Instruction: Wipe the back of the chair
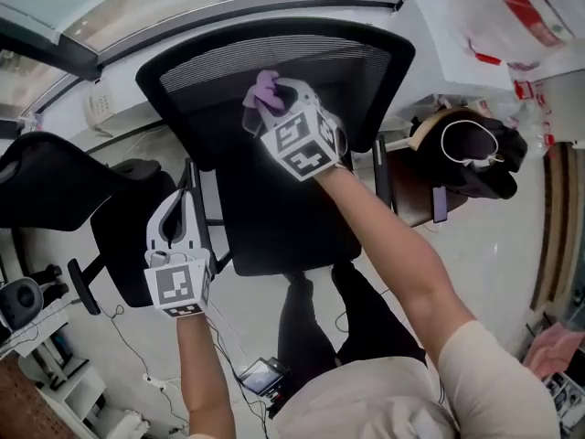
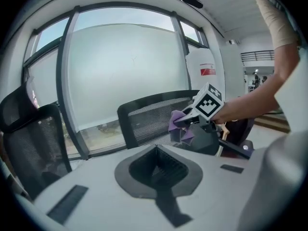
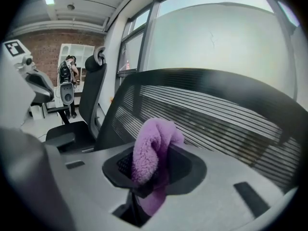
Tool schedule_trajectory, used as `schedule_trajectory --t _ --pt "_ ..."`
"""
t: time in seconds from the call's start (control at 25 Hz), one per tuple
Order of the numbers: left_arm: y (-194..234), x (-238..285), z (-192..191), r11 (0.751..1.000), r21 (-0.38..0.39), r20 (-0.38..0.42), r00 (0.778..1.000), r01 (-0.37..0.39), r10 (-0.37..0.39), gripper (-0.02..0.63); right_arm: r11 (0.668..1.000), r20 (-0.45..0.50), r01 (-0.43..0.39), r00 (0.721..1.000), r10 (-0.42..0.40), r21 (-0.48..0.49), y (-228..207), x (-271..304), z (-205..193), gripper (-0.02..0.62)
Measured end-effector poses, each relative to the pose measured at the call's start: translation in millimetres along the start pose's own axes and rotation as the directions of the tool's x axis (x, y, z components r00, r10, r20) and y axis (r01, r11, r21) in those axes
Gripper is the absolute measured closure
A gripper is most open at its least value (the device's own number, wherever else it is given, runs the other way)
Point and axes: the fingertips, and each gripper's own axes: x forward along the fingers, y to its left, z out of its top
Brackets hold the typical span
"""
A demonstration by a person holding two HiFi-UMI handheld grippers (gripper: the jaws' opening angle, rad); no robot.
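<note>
- Jaws of R gripper (image 3: 147, 184) are clamped on a purple cloth (image 3: 153, 146). Cloth is bunched btwn them, w/ a fold standing above the jaws and an end hanging below.
- Jaws of L gripper (image 2: 158, 170) are seen closed together, w/ nothing held btwn them.
- In head view, R gripper (image 1: 272, 97) is held out over the seat (image 1: 283, 227), at the upper middle of the chair (image 1: 311, 62) back. Cloth (image 1: 265, 87) is placed at the mesh just under the top edge.
- Whether cloth actually touches the mesh can't be told from any view.
- In R gripper view, the chair (image 3: 221, 114) back is shown right behind the cloth: black frame, slatted mesh.
- L gripper (image 1: 174, 213) is held low at the chair's left side, well apart from R gripper and off the back.
- From L gripper view, R gripper (image 2: 195, 121) and cloth (image 2: 178, 127) are seen in front of the chair (image 2: 144, 117) back, toward its right part.
- A 2nd chair (image 1: 64, 186), also black, is seen at left, near the window (image 2: 125, 66).
- A white plastic bag (image 1: 503, 16) is seen on a surface at upper right of head view.
</note>
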Motion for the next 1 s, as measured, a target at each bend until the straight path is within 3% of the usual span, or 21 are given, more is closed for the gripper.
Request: schedule_trajectory --t 0.16,0.32,0.48,0.64,0.84,1.0 --pt "-56 34 36 0.996 0.048 0.044 0.996 0.070 -0.073 0.597 0.983 -0.042 0.158 0.987 -0.154 0.089 -84 -69 -59 0.485" --pt "-102 58 69 0.989 0.075 0.053 0.990 0.124 -0.128 0.597 0.926 -0.084 0.314 0.949 -0.302 0.211 -153 -138 -104 0.494" --pt "-129 70 81 0.982 0.108 0.083 0.983 0.154 -0.164 0.597 0.938 -0.080 0.289 0.957 -0.278 0.192 -161 -147 -111 0.494" --pt "-139 69 78 0.981 0.102 0.062 0.984 0.162 -0.169 0.597 0.939 -0.079 0.287 0.958 -0.277 0.191 -160 -146 -111 0.494" --pt "-110 48 55 0.992 0.053 0.022 0.993 0.115 -0.116 0.597 0.950 -0.070 0.268 0.963 -0.260 0.159 -139 -123 -91 0.497" --pt "-60 17 22 0.999 0.002 -0.001 0.999 0.051 -0.051 0.597 0.971 -0.057 0.212 0.977 -0.207 0.114 -92 -75 -54 0.499"
